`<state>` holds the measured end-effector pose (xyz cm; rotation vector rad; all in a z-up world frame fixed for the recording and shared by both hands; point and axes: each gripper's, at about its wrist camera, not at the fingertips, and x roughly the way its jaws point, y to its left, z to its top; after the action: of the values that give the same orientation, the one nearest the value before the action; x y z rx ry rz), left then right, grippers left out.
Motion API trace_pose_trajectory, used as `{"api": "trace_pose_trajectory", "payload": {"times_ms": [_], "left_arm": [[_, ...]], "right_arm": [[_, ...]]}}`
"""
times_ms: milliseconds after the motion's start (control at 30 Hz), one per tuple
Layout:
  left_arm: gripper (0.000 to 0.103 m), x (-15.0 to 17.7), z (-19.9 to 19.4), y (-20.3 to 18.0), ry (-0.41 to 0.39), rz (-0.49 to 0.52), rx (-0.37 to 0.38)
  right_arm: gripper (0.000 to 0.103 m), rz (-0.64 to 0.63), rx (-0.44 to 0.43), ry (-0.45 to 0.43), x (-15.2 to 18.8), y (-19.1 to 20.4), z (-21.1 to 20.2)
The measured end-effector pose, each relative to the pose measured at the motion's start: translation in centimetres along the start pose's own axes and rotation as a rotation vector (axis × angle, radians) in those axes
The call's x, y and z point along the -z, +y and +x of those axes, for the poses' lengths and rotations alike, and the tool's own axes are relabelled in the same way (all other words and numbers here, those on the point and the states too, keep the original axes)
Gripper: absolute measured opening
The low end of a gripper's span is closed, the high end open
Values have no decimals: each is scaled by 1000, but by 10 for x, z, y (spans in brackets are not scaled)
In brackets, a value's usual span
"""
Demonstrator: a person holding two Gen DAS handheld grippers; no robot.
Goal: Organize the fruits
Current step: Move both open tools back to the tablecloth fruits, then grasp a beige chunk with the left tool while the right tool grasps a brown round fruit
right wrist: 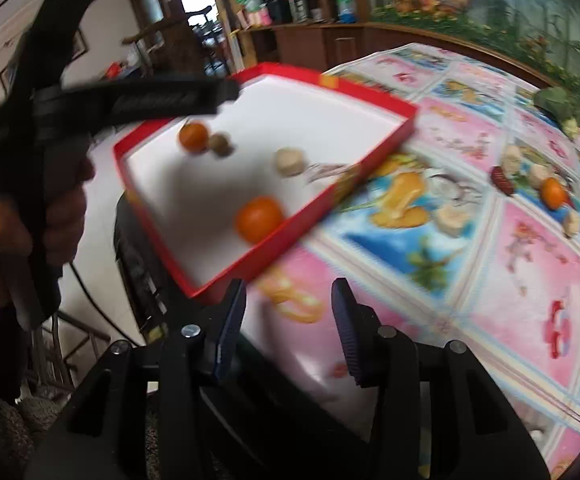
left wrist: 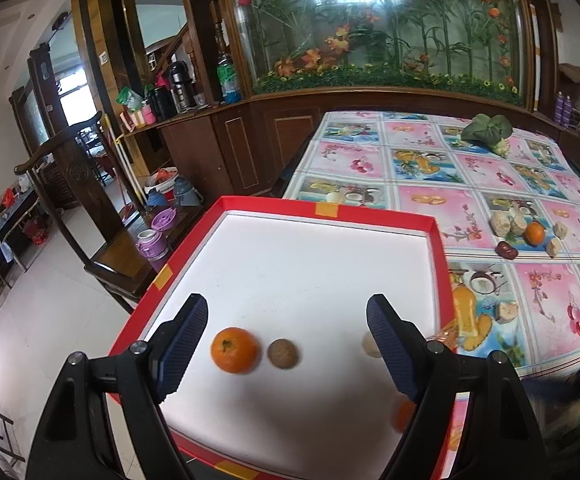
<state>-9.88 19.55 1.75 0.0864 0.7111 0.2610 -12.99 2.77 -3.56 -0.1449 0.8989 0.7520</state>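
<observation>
Both my grippers gape empty; loose orange (left wrist: 534, 233) lies far right on tablecloth (left wrist: 538, 304), nearer my right gripper (right wrist: 290, 326) than left gripper (left wrist: 285, 344) over tray (left wrist: 330, 210).

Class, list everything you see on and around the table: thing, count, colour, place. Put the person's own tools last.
Box: one, red rim, white floor, on the table's near left corner.
Oranges in box: two; one left, one at the right wall.
Brown round fruit: one, beside the left orange.
Pale chunk: one, in box.
Orange on table: one, among pale chunks and dark red fruits.
Tablecloth: pink and blue.
Leafy vegetable: one, green, far end.
Left gripper: open, over box.
Right gripper: open, empty.
</observation>
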Motion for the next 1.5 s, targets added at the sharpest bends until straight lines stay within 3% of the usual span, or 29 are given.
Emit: {"api": "trace_pose_trajectory", "payload": {"times_ms": [200, 400, 567, 667, 867, 967, 1100, 1267, 1333, 1433, 1500], "left_arm": [[82, 0, -3, -36, 8, 74, 87], [82, 6, -5, -78, 50, 161, 205], [82, 9, -7, -101, 94, 189, 277], [82, 11, -5, -107, 111, 198, 282], [82, 12, -2, -115, 131, 216, 289], [82, 12, 2, -118, 145, 222, 301], [82, 11, 10, -121, 173, 222, 319], [81, 7, 19, -125, 204, 208, 325], [81, 6, 20, -129, 209, 212, 334], [81, 5, 24, -140, 211, 231, 342], [79, 4, 27, -147, 210, 240, 340]], "right_arm": [[46, 185, 166, -99, 4, -85, -49], [46, 413, 402, -127, 34, -193, -98], [46, 532, 522, -136, 43, -261, -123], [46, 554, 542, -95, 43, -290, -117], [46, 553, 553, -40, 40, -312, -97], [38, 585, 547, -33, 42, -322, -92], [28, 562, 600, -28, 39, -320, -88], [28, 550, 619, -42, 39, -317, -86], [28, 570, 592, -67, 41, -319, -88], [28, 609, 472, -126, 44, -318, -91], [29, 578, 452, -143, 40, -310, -90]]}}
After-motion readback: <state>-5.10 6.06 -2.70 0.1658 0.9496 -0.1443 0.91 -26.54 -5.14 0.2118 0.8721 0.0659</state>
